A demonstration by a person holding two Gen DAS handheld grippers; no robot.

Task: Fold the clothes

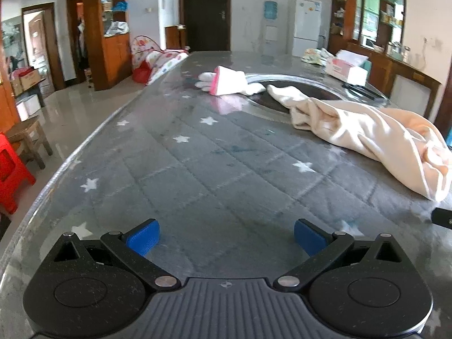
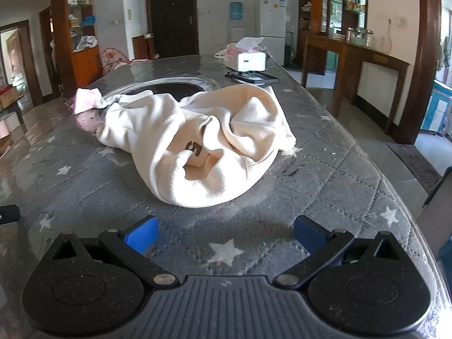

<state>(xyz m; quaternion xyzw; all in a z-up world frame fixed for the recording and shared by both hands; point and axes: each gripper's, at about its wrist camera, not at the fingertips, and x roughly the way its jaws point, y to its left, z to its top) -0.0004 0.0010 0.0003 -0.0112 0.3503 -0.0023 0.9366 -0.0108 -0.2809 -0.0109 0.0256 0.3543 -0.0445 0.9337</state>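
Note:
A crumpled cream garment (image 2: 203,141) with a small brown print lies in a heap on the grey star-patterned table cover (image 2: 325,169). In the left wrist view the same cream garment (image 1: 367,135) stretches along the right side. A small folded white and pink garment (image 1: 228,80) sits further back, also seen as the pink garment (image 2: 86,100) at the left. My right gripper (image 2: 226,236) stands open just short of the cream heap, nothing between its blue pads. My left gripper (image 1: 226,236) is open over bare cover, left of the garment.
A round dark inset (image 1: 282,96) with a metal rim lies in the table's middle, partly under the clothes. A tissue box (image 2: 248,56) and a black tray (image 2: 251,77) stand at the far end. A red stool (image 1: 11,175) and a wooden stool (image 1: 28,138) stand left of the table.

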